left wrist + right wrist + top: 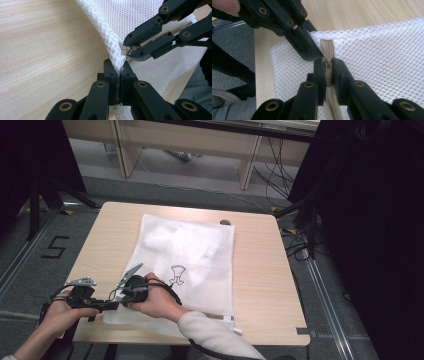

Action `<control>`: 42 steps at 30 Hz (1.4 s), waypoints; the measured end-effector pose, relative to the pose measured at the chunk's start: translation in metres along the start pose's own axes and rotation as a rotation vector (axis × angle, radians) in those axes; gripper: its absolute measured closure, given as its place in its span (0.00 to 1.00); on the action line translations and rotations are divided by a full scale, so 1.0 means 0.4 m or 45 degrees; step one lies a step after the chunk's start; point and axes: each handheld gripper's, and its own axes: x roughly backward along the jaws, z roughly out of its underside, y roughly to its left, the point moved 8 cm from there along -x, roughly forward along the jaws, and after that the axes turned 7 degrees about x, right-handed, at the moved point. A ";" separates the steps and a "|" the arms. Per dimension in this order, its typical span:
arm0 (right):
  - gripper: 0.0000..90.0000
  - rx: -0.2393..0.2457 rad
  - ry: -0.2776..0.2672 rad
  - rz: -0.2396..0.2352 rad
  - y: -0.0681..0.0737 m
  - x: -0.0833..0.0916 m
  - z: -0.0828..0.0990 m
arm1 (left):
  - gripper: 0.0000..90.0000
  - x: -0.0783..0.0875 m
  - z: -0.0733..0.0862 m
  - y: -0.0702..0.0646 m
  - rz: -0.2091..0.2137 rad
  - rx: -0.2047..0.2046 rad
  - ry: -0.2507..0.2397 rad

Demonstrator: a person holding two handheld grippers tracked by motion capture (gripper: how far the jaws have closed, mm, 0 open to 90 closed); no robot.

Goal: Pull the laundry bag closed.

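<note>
On the wooden tabletop, high view: white mesh laundry bag lying flat, mid-table, small black printed figure near its lower middle. Both hands at the bag's near-left corner. Left tongs held level, pointing right at the bag's corner; right tongs just beside them, tip to tip, right hand resting on the mesh. Grey plates on top of both. Small dark object at the far edge of the tabletop, beside the bag's far corner. Floor mark "5" to the left of the table.

In the left gripper view: left tongs pressed together, pinching a fold of mesh laundry bag edge, fabric lifted off the wood. Right tongs coming in from the upper right, tips closed on the beige zipper pull, just above the left pair. Bare tabletop on the left.

In the right gripper view: right tongs pressed together on the beige zipper, slider caught between the pads, tape running down between the jaws. Left tongs entering from the upper left, tip clamped on the mesh right beside the zipper end. Mesh laundry bag spread to the right, tabletop beyond.
</note>
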 end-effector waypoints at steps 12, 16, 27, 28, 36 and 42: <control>0.92 -0.008 0.017 0.013 0.001 0.001 0.015 | 0.96 0.001 -0.003 -0.011 -0.029 -0.044 -0.014; 0.92 -0.011 0.022 -0.001 0.001 0.001 0.018 | 0.96 0.004 -0.003 -0.012 -0.016 -0.052 -0.003; 0.92 -0.029 0.062 -0.005 0.002 -0.001 0.041 | 0.95 0.005 -0.004 -0.011 -0.043 -0.071 -0.013; 0.92 -0.031 0.064 -0.004 0.002 -0.001 0.041 | 0.95 0.005 -0.004 -0.011 -0.044 -0.077 -0.010; 0.92 -0.032 0.080 -0.008 0.002 -0.006 0.052 | 0.95 0.002 -0.004 -0.009 -0.081 -0.099 -0.031; 0.92 -0.048 0.099 -0.008 -0.001 -0.002 0.066 | 0.95 0.004 -0.001 -0.007 -0.089 -0.111 0.001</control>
